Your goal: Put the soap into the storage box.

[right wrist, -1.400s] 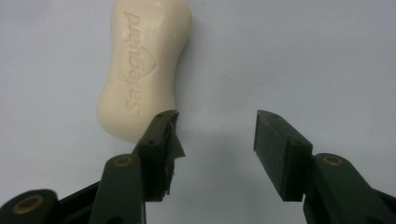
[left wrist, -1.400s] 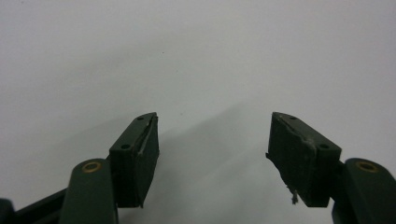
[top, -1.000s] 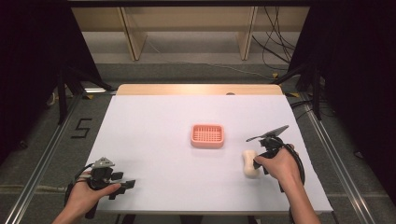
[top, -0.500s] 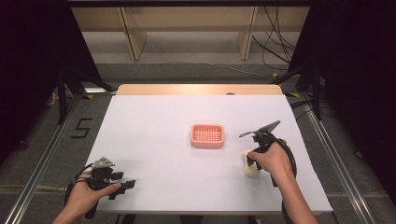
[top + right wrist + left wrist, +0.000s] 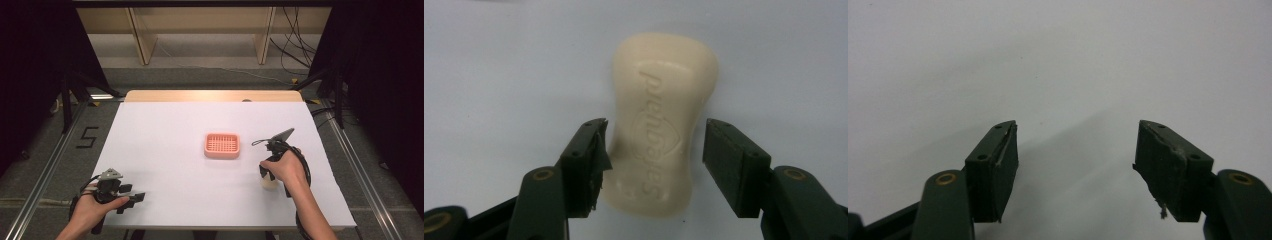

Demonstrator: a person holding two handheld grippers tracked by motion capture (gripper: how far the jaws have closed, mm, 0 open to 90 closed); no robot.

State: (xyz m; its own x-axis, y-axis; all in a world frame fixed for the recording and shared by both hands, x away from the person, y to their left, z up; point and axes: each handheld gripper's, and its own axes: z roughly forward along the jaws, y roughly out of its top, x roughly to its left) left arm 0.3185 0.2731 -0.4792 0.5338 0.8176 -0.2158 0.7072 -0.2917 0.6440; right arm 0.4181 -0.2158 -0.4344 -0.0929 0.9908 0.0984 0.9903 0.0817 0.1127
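A cream soap bar with raised lettering lies flat on the white table. My right gripper hangs straight over it, open, one jaw on each side of the bar's narrow waist with a small gap to each. From above, the right gripper points down at the soap bar, mostly hidden under the hand. A salmon-pink slotted soap dish sits at the table's middle, left of that hand. My left gripper rests open at the front left corner; between the jaws of the left gripper there is bare table.
The white table top ends in a wooden strip at the far edge. Black cables trail from both grippers toward the front edge. Shelving legs and floor cables stand beyond the table.
My right gripper has moved left and down over the soap bar, so that its jaws now straddle it. The left gripper has not moved.
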